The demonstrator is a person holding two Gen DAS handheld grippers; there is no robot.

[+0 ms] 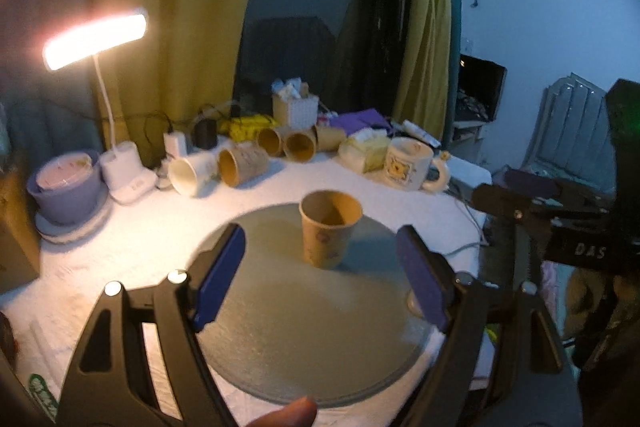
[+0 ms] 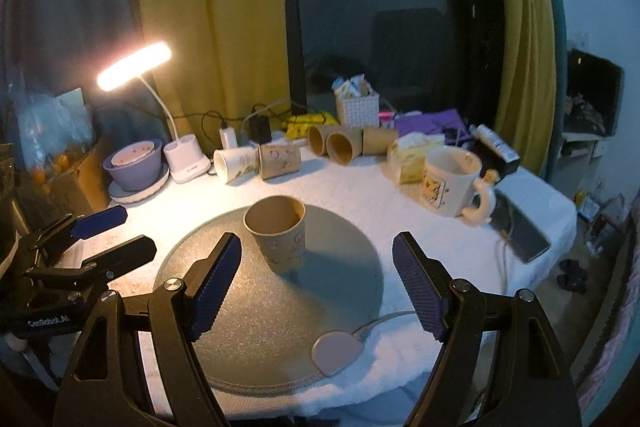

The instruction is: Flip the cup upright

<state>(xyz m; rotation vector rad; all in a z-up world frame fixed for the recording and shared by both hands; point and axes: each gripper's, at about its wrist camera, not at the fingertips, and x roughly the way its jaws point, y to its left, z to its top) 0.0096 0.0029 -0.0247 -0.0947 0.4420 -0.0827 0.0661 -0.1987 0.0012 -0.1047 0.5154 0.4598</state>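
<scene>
A brown paper cup (image 1: 329, 233) stands upright, mouth up, on a round grey glass plate (image 1: 280, 339). It also shows in the right wrist view (image 2: 278, 233), on the plate (image 2: 256, 327). My left gripper (image 1: 322, 277) is open and empty, its blue pads apart, a little short of the cup. My right gripper (image 2: 318, 281) is open and empty, just short of the cup and slightly to its right. The left gripper also shows at the left edge of the right wrist view (image 2: 108, 233).
Several paper cups (image 2: 336, 145) and a white cup (image 2: 232, 163) lie on their sides at the table's back. A cartoon mug (image 2: 454, 181), tissue box (image 2: 412, 163), desk lamp (image 2: 134, 67), purple bowl (image 2: 134, 163), white basket (image 2: 356, 111), a phone (image 2: 520, 231) and a pink oval pad (image 2: 336, 351) are around.
</scene>
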